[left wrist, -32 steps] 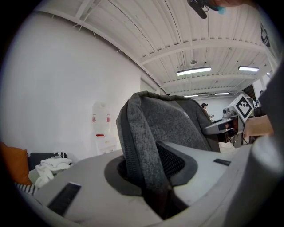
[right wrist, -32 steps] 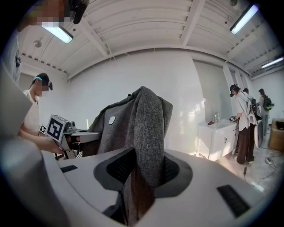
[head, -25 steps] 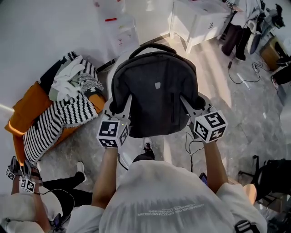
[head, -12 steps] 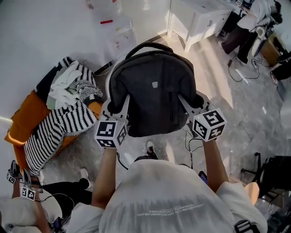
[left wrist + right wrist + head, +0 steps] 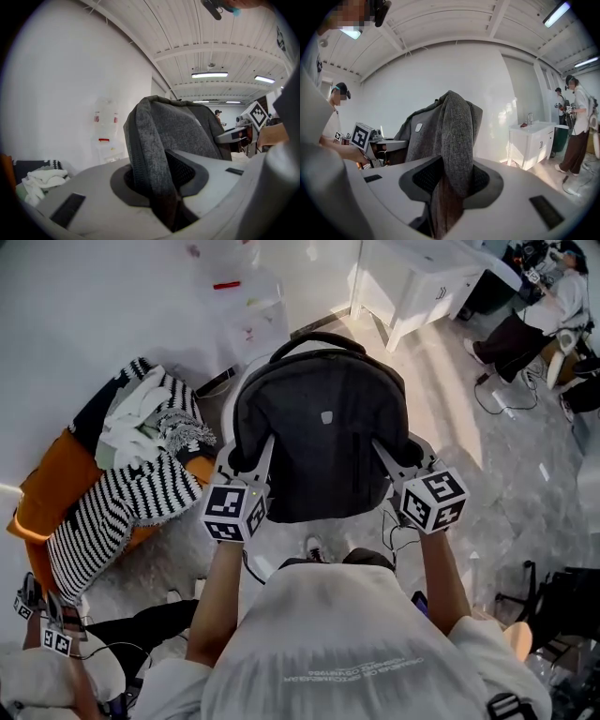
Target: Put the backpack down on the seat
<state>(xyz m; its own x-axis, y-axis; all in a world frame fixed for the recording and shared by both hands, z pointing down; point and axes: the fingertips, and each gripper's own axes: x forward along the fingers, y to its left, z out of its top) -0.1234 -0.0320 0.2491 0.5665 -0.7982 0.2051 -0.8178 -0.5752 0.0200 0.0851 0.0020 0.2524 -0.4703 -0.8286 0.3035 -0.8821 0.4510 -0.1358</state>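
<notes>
Both left tongs and right tongs pinch the backpack's sides; lower evenly onto the seat before releasing.

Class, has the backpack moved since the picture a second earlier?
Cannot tell. Against the white cabinet and the striped clothes pile, the backpack sits almost where it did, and the head camera itself shifts too.
</notes>
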